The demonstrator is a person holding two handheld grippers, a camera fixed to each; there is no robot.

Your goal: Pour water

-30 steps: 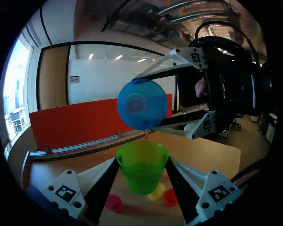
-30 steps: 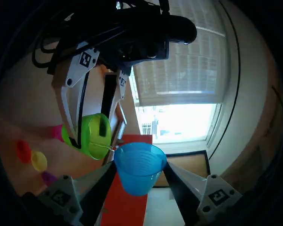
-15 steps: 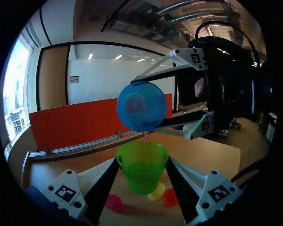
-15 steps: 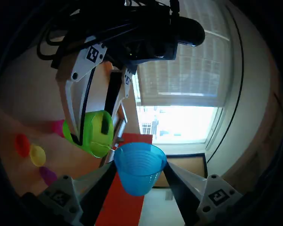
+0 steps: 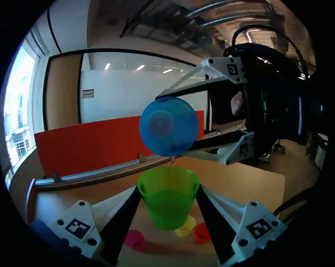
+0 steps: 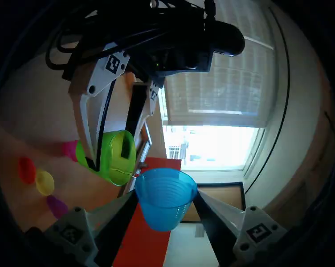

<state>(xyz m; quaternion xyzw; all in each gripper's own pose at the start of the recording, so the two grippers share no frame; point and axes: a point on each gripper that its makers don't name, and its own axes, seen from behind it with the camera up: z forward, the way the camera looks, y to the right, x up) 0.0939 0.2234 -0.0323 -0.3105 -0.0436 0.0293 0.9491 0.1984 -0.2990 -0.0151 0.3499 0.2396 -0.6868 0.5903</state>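
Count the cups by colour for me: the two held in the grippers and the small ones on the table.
blue cup: 1
green cup: 1
pink small cup: 1
yellow small cup: 1
red small cup: 1
purple small cup: 1
Total: 6

Two large cups: a green cup [image 5: 168, 202] and a blue cup [image 5: 168, 126]. Four small ones: pink cup [image 6: 70, 150], red cup [image 6: 26, 170], yellow cup [image 6: 45, 182], purple cup [image 6: 56, 205].
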